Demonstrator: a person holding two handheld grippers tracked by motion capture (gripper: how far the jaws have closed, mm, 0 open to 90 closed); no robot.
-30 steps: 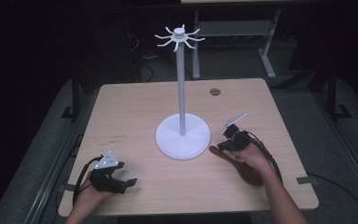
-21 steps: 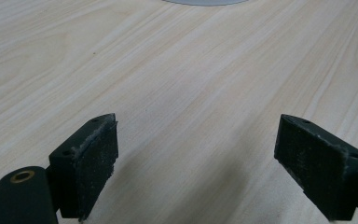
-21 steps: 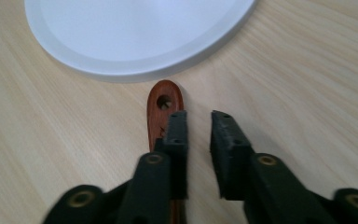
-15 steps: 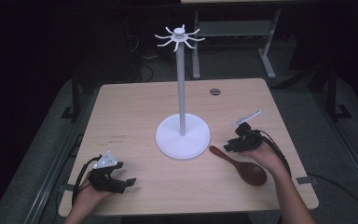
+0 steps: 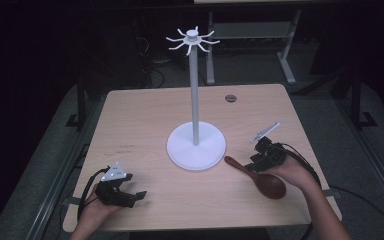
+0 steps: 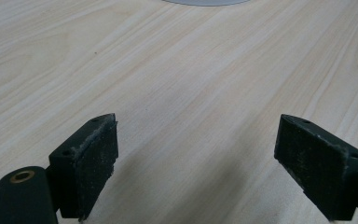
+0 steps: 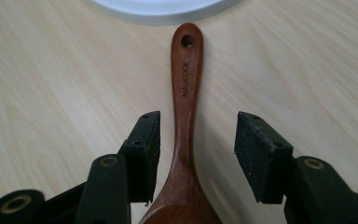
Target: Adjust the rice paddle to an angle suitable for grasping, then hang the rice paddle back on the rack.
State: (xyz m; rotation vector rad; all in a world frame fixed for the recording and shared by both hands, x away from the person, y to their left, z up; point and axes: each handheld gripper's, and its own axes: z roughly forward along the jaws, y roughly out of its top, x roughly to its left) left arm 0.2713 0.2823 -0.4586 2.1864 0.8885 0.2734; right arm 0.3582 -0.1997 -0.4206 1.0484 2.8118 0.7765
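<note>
Wooden spoon released near the table's right edge.
My right gripper's jaws have just been opening astride its handle; next, regrip and hang it on the stand. Left gripper idles open.

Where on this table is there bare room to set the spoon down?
Bare wood lies left of the white stand, between its base and the left gripper, and along the far edge near the grommet. It is crowded at the right, where the wooden spoon lies beside the right gripper.

High overview, two close tabletop views
</note>
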